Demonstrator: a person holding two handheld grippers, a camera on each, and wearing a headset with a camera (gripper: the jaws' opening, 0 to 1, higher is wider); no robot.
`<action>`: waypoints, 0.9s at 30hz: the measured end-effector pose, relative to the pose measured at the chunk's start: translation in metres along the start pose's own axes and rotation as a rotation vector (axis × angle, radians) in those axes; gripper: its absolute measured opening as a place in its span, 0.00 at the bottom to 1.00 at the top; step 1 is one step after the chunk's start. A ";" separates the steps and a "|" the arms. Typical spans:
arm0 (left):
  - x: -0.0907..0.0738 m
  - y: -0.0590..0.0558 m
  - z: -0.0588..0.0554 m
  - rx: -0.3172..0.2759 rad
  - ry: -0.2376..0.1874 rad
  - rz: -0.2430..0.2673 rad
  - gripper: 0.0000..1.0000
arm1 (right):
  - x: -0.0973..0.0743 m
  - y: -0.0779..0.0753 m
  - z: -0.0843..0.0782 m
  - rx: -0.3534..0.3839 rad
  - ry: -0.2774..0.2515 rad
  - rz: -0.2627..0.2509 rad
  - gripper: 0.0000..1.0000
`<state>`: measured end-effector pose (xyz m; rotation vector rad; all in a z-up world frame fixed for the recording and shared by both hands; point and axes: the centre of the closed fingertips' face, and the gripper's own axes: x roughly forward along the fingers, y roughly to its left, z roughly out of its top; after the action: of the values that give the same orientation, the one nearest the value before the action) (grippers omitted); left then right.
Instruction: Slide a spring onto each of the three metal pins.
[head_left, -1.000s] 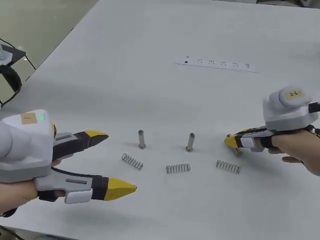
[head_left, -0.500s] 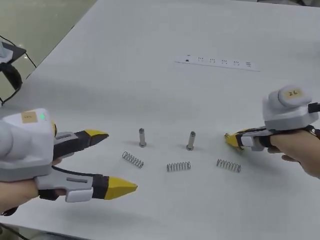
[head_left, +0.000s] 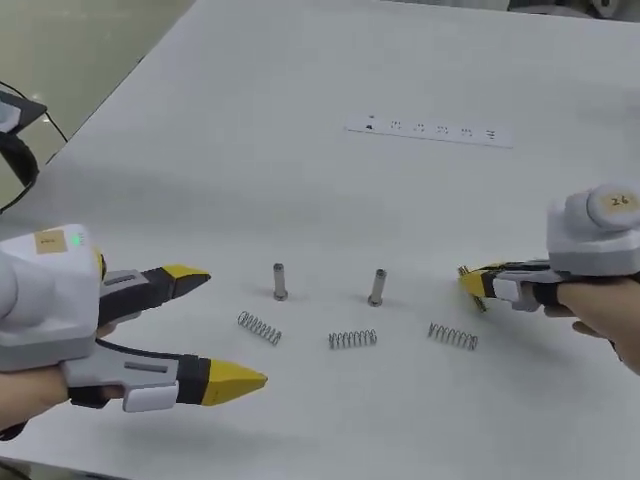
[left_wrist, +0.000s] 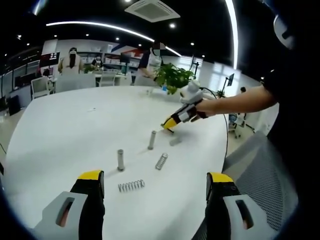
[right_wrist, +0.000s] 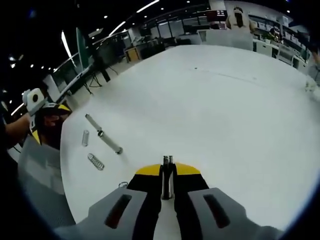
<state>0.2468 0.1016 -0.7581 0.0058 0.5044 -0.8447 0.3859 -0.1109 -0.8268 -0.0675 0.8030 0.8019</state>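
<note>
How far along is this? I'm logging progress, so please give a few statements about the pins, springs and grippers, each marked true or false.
1. All three springs lie on the table, none on a pin. True.
2. Three pins stand free on the table. False: two standing pins are free; the third pin is in the right gripper.
3. The left gripper is open and empty. True.
4. The right gripper's jaws are spread wide. False: they are shut on the third pin.

Left gripper (head_left: 233, 328) and right gripper (head_left: 466, 281) are yellow-tipped black; pins (head_left: 279, 281), springs (head_left: 353, 339) silver; table (head_left: 300, 150) white.
</note>
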 end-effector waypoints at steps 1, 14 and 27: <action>0.000 -0.001 0.000 0.000 0.000 -0.001 0.81 | 0.000 0.000 0.001 0.000 -0.004 -0.001 0.05; 0.000 -0.003 0.001 0.012 0.009 -0.009 0.81 | -0.002 0.005 0.007 -0.040 -0.042 0.001 0.05; 0.000 -0.003 -0.001 0.010 0.011 -0.006 0.80 | -0.010 0.006 0.009 -0.065 -0.060 0.001 0.05</action>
<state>0.2439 0.0999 -0.7586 0.0179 0.5111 -0.8538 0.3837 -0.1094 -0.8123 -0.1002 0.7201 0.8272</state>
